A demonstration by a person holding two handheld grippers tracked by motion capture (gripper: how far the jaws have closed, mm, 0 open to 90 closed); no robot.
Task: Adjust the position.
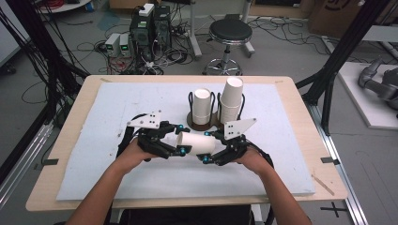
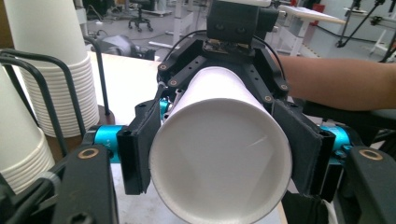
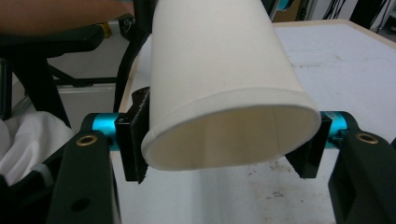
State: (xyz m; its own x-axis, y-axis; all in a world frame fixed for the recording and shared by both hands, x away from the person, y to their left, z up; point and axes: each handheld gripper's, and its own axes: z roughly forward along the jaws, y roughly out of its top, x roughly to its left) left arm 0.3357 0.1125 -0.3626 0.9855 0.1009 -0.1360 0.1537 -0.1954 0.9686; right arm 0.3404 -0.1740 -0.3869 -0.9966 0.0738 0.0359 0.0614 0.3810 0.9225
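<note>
The paper cup [image 1: 195, 142] is lying level above the middle of the surface [image 1: 291, 161], its long axis running between both tongs. The left tongs [image 1: 184, 138] are clamping its base end, and the right tongs [image 1: 209, 146] are clamping its open rim end.

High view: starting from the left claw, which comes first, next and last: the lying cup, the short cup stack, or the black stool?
1. Lying cup: between the jaws of the left claw, on the table.
2. Short cup stack: behind it, in the wire rack.
3. Black stool: on the floor beyond the table.
</note>
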